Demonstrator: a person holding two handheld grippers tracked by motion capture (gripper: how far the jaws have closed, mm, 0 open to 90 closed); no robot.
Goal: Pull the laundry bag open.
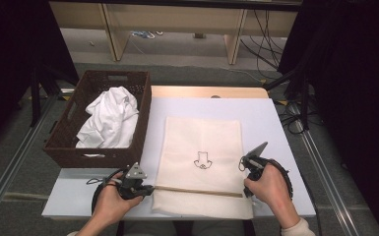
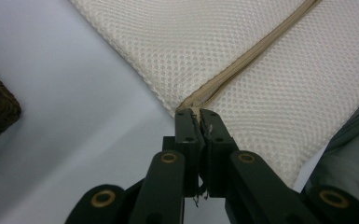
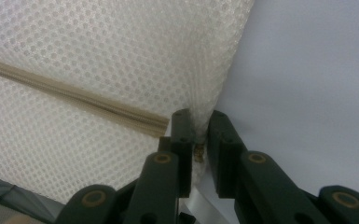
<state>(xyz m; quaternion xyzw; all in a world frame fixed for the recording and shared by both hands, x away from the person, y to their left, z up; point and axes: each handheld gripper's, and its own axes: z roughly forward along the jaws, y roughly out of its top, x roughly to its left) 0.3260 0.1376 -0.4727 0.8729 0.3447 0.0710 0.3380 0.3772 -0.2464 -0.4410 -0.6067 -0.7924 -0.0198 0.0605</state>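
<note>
Grippers both pinch mesh bag; its small drawing seems wordless

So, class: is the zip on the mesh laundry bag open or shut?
Shut. The zip runs as one closed tan line across the mesh laundry bag, with no gap showing, and the bag lies flat on the table.

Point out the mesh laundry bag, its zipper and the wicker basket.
mesh laundry bag [image 1: 202,137], high view, on its upper panel above the drawing.
zipper [image 2: 242,65], left gripper view, on the tan zipper tape midway.
wicker basket [image 1: 142,123], high view, on its right wall.
</note>
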